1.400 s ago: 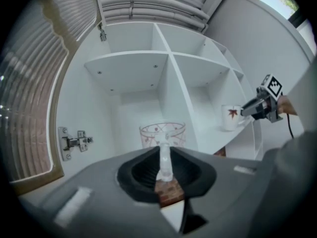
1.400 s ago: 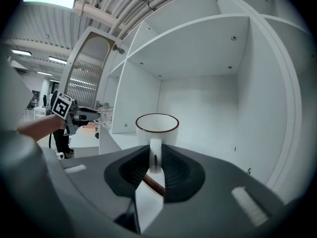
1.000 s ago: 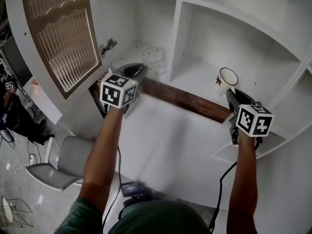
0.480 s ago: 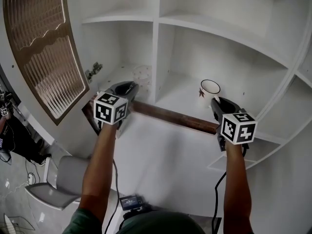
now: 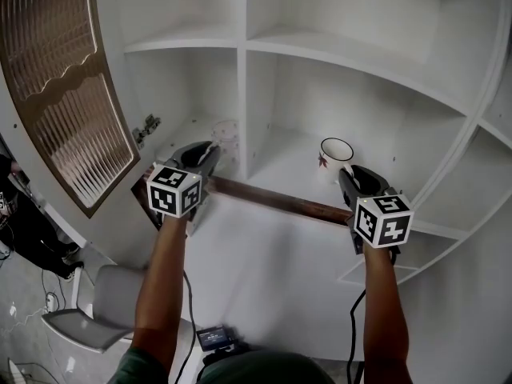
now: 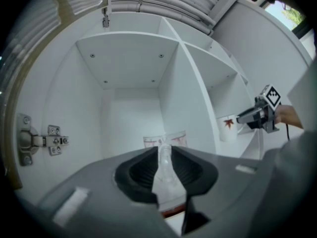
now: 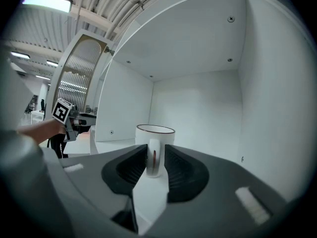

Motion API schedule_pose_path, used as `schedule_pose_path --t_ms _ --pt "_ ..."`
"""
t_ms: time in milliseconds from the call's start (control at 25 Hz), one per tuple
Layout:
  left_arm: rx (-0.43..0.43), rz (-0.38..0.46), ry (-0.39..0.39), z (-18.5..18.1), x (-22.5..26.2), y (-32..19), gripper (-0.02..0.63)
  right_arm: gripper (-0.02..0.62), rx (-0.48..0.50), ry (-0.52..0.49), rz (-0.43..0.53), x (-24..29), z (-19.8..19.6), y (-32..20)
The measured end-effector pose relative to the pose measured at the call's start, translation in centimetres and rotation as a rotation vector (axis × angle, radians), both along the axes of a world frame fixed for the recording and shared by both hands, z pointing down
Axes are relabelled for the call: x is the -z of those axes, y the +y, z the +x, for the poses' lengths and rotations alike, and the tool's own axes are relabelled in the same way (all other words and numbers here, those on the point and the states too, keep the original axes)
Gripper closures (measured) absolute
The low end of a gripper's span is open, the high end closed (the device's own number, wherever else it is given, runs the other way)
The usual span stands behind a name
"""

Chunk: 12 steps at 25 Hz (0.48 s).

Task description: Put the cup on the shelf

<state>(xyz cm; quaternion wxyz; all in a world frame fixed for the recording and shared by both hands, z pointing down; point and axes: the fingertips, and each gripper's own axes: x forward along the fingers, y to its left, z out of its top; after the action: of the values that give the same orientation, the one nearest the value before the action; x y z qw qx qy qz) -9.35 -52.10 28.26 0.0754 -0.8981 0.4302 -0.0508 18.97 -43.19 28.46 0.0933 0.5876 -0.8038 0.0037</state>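
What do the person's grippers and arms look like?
The left gripper and right gripper: grey bodies, black ribbed pads, each carrying a white cube with black square markers. Black cables hang under both bare forearms; the shirt is dark green. Their jaws are opening, the clear cup's and the mug's handles between them.

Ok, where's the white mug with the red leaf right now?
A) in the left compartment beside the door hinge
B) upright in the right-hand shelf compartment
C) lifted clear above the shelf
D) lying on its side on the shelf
B: the white mug stands upright on the floor of the right-hand compartment, its handle between the opening jaws of the right gripper.
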Motion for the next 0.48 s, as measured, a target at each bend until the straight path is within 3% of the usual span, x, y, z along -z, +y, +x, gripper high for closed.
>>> schedule_pose_path --t_ms 280,480 --pt "0.047 0.044 -0.013 -0.8 1.1 0.7 0.446 0.468 -0.007 0.000 0.023 0.3 0.1 0.5" --pt "0.066 0.078 -0.029 -1.2 2.1 2.3 0.445 0.466 -0.009 -0.001 0.044 0.7 0.5 1.2"
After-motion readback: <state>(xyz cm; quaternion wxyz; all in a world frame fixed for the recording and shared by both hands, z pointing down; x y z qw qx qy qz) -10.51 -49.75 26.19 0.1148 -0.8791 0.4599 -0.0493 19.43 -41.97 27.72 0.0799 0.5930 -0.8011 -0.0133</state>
